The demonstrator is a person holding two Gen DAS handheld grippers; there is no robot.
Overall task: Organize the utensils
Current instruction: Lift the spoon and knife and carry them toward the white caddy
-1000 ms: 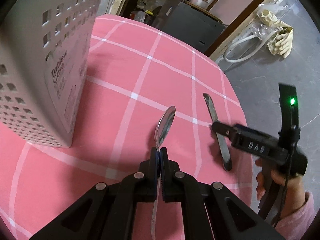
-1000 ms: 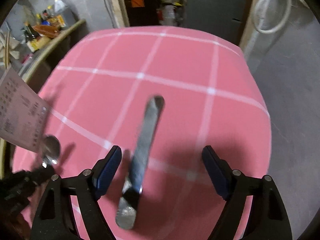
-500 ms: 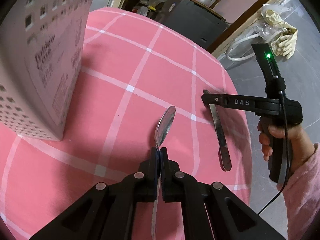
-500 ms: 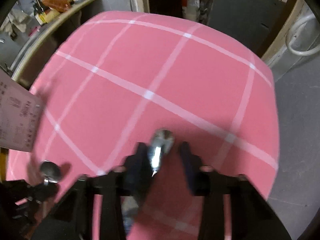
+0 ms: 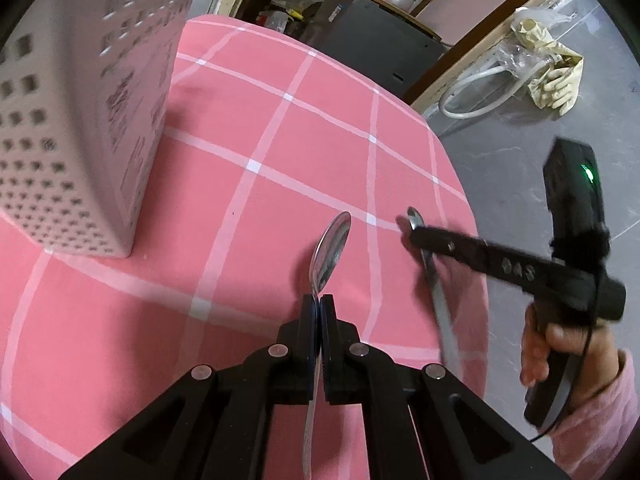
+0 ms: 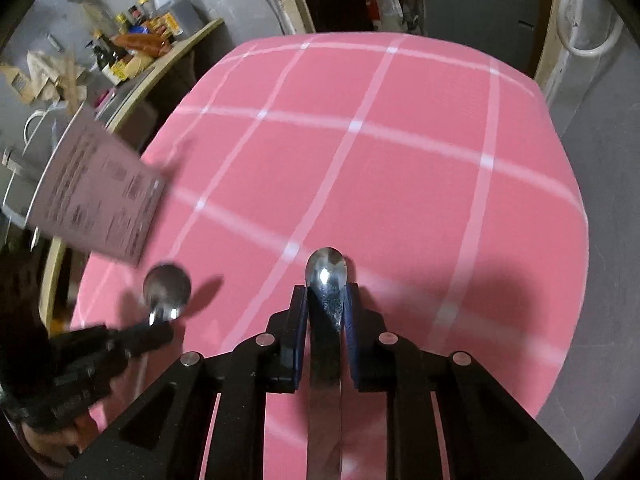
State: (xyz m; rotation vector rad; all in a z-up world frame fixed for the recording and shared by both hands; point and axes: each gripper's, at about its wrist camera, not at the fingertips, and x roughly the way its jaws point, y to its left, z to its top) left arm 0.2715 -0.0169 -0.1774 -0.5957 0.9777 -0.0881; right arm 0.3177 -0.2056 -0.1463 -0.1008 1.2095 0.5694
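Observation:
My left gripper is shut on a steel spoon, bowl pointing forward, held above the pink checked tablecloth. My right gripper is shut on a flat steel utensil, whose rounded tip sticks out ahead of the fingers; its handle runs back under the gripper. In the left wrist view the right gripper holds that utensil at the table's right edge. The white perforated utensil holder stands at the left. The spoon also shows in the right wrist view.
The table's right edge drops to a grey floor with a white hose and rubber gloves. A dark cabinet stands behind the table. A cluttered shelf lies beyond the left side.
My right gripper has closed on the flat utensil, which lay on the cloth between its open fingers a second ago. My left gripper still holds the spoon and shifted slightly.

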